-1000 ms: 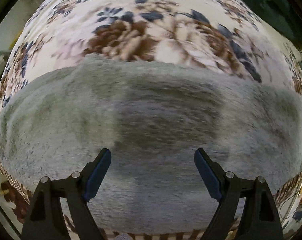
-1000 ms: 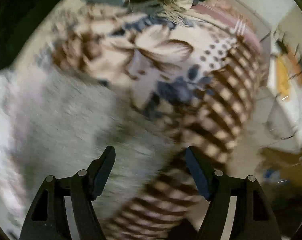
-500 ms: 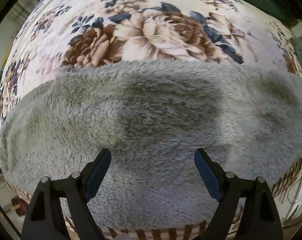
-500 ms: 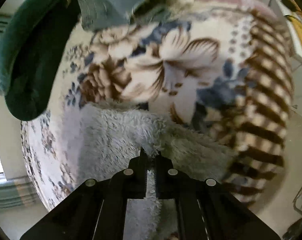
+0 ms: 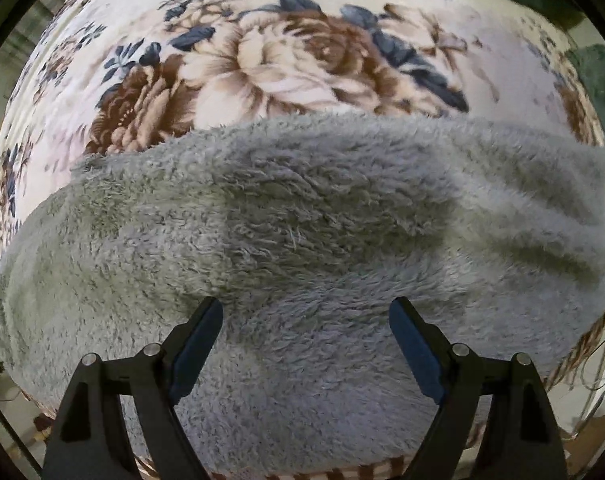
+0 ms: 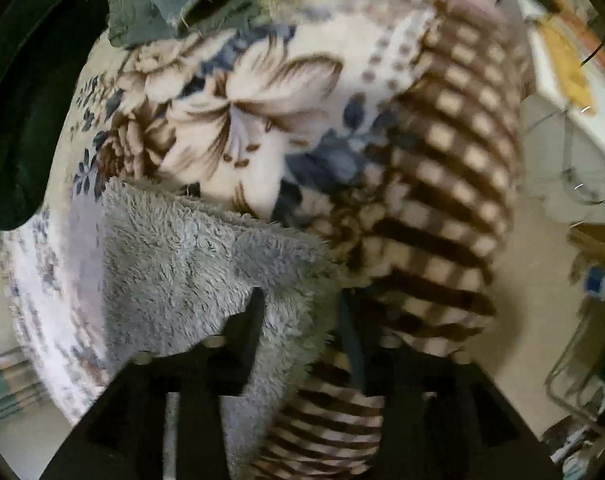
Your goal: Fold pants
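Nearest in the left view, the left tongs (image 5: 304, 340) hang wide apart over the grey fluffy pants (image 5: 302, 248), gripping nothing; the pads sit just above the pile, and contact with it cannot be told. The pants lie spread across a floral blanket (image 5: 270, 68), filling the near half of that view from left to right, their far edge running across the big brown and cream flowers. A checked border (image 5: 366, 470) of the blanket shows at the near rim.

In the right view the right tongs (image 6: 300, 336) stand parted with a corner of the pants (image 6: 190, 264) draped between and over them; the picture is blurred, so whether the fabric is pinched cannot be told. The pants reach away to the left. To the right the blanket's brown checked border (image 6: 442, 200) falls off the edge. Farthest off, a dark green cloth (image 6: 18, 100) lies at the left and a grey-green garment (image 6: 162, 4) at the far edge
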`<action>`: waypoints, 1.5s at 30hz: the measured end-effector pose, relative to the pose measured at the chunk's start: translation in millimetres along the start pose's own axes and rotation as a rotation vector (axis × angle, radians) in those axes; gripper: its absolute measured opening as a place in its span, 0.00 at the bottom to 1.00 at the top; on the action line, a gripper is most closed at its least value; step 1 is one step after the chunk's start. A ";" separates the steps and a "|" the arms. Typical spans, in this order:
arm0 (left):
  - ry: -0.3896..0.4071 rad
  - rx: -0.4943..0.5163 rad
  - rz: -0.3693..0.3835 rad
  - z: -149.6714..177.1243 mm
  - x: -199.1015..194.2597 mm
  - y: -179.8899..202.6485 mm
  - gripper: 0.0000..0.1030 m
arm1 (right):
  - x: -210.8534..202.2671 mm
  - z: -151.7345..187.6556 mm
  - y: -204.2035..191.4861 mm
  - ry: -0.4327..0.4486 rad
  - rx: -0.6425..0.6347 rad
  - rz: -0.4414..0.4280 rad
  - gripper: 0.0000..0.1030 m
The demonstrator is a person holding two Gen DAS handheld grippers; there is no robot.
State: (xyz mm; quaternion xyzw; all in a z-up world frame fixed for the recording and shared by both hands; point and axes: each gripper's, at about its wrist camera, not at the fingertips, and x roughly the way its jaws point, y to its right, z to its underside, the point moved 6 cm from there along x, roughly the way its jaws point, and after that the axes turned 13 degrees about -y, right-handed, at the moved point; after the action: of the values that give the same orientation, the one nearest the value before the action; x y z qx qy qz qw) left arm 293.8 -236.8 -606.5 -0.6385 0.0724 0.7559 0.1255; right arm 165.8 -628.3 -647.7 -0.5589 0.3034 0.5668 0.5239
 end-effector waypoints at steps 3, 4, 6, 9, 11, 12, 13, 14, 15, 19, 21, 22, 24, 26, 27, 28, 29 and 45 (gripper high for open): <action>0.019 -0.020 0.021 -2.4 -5.8 1.5 0.83 | -8.3 4.2 -52.2 0.004 -0.164 0.020 0.53; 0.033 -0.026 0.019 -7.3 -8.5 0.7 0.83 | -3.7 1.7 -76.3 -0.016 -0.225 0.031 0.54; 0.049 -0.033 0.021 -18.5 -12.7 2.2 0.83 | 10.7 -10.8 -107.5 -0.041 -0.259 0.057 0.54; 0.064 -0.047 0.003 -38.9 -13.6 7.5 0.83 | 40.9 -38.7 -138.9 -0.086 -0.242 0.093 0.54; 0.074 -0.048 -0.007 -51.0 -13.5 12.5 0.83 | 70.0 -52.7 -154.3 -0.177 -0.239 0.145 0.54; 0.077 -0.047 -0.016 -56.5 -12.6 15.1 0.83 | 78.6 -56.8 -158.2 -0.192 -0.237 0.169 0.52; 0.081 -0.047 -0.023 -61.8 -11.6 16.9 0.83 | 82.6 -60.9 -162.3 -0.171 -0.245 0.203 0.46; 0.081 -0.046 -0.029 -66.4 -10.0 18.5 0.83 | 81.7 -65.1 -164.1 -0.122 -0.246 0.251 0.25; 0.076 -0.047 -0.036 -72.1 -8.0 19.5 0.83 | 79.0 -68.1 -167.1 -0.079 -0.252 0.271 0.12; 0.048 -0.057 -0.038 -71.3 0.5 8.8 0.83 | 70.5 -75.0 -172.7 -0.003 -0.275 0.285 0.07; 0.043 -0.060 -0.032 -71.5 -0.2 7.8 0.83 | 69.3 -69.7 -172.6 -0.058 -0.285 0.212 0.07; 0.053 -0.062 -0.019 -68.0 -6.2 8.2 0.83 | 64.4 -68.8 -172.0 -0.075 -0.299 0.176 0.07; 0.063 -0.058 0.001 -60.1 -16.8 6.2 0.83 | 43.1 -52.4 -163.9 -0.097 -0.330 0.093 0.27; 0.076 -0.058 0.048 -44.5 -30.3 6.7 0.83 | 18.8 -38.1 -144.3 -0.073 -0.317 0.024 0.50; 0.075 -0.060 0.067 -35.7 -33.5 8.7 0.83 | 5.0 -30.2 -127.5 -0.056 -0.296 -0.015 0.56; 0.071 -0.061 0.082 -27.7 -33.8 10.2 0.83 | -4.8 -22.0 -107.5 -0.050 -0.266 -0.051 0.59; 0.059 -0.061 0.107 -18.3 -31.7 13.5 0.83 | -9.2 -17.2 -92.5 -0.050 -0.238 -0.075 0.65; -0.031 -0.040 0.053 -13.7 41.4 25.1 0.98 | 27.9 -13.6 -4.9 0.067 -0.102 -0.137 0.07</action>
State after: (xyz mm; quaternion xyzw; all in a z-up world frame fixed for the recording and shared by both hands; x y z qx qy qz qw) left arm 293.3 -260.6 -650.9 -0.6267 0.0722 0.7702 0.0938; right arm 179.5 -632.6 -675.7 -0.6227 0.2526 0.5254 0.5219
